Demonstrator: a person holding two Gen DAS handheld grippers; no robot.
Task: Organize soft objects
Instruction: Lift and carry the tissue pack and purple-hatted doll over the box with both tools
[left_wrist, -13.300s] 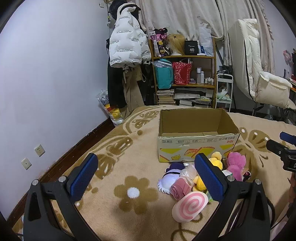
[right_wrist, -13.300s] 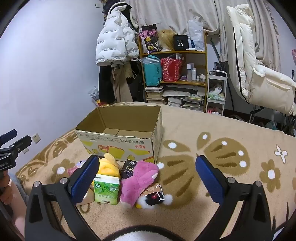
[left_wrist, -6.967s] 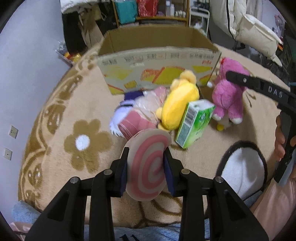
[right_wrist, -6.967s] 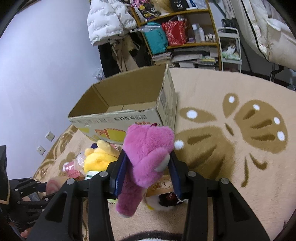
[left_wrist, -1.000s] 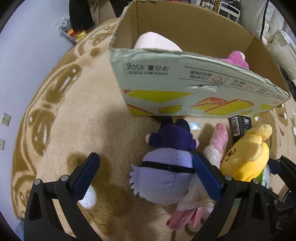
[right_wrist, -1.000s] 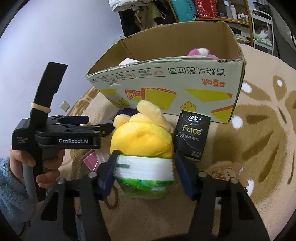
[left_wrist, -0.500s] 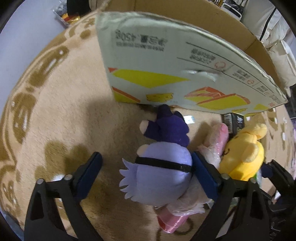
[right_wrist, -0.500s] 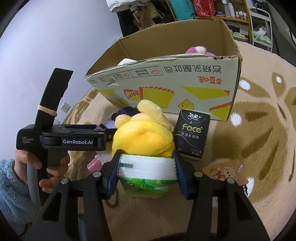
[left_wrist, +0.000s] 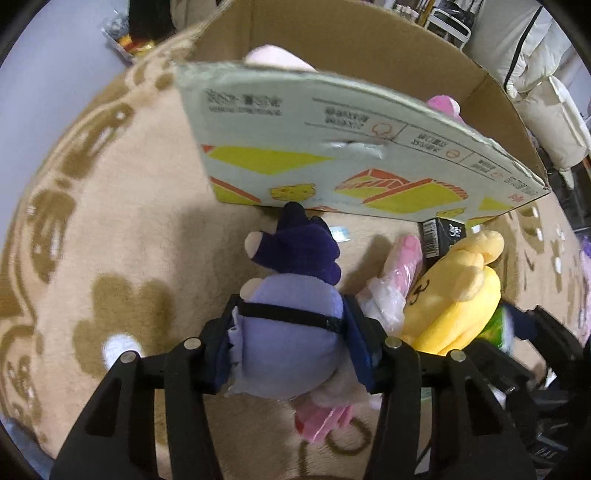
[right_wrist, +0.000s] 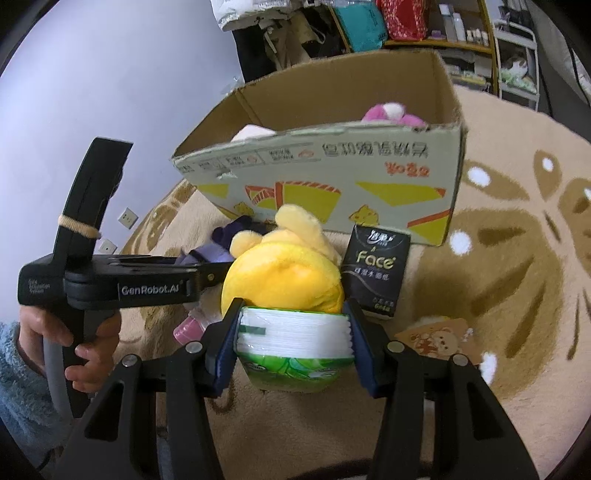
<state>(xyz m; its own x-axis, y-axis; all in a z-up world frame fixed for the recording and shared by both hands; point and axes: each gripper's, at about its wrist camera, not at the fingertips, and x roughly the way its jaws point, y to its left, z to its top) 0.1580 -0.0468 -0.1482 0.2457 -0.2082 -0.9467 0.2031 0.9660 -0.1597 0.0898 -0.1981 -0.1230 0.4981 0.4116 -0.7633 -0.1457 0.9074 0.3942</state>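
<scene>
Plush fabric bulges between the blue pads of the left gripper (left_wrist: 291, 343), whose jaws are closing on the lavender body of the purple plush doll (left_wrist: 291, 314); the pads already press its sides, just behind the black band round its middle. The doll lies on the patterned rug (left_wrist: 110, 221), its dark hat end touching the front wall of the cardboard box (left_wrist: 332, 155).

Beside it the right gripper (right_wrist: 293, 341) is clamped on the green tissue pack (right_wrist: 293, 354), which rests on the rug against the yellow plush (right_wrist: 284, 277), with a black tissue pack (right_wrist: 376, 269) just to its right. Inside the box, a pink plush (right_wrist: 388, 112) and a pale cushion (right_wrist: 253, 133) show above the rim.

By my judgement the doll is light and very squashy, so it will sag and could slide out of a shallow pinch; the stuffed middle, where the pads sit now, looks the firmest hold. The tissue pack seems light too, firmer than the toys but wrapped in slick film, so a squeeze across its broad sides suits it best.
</scene>
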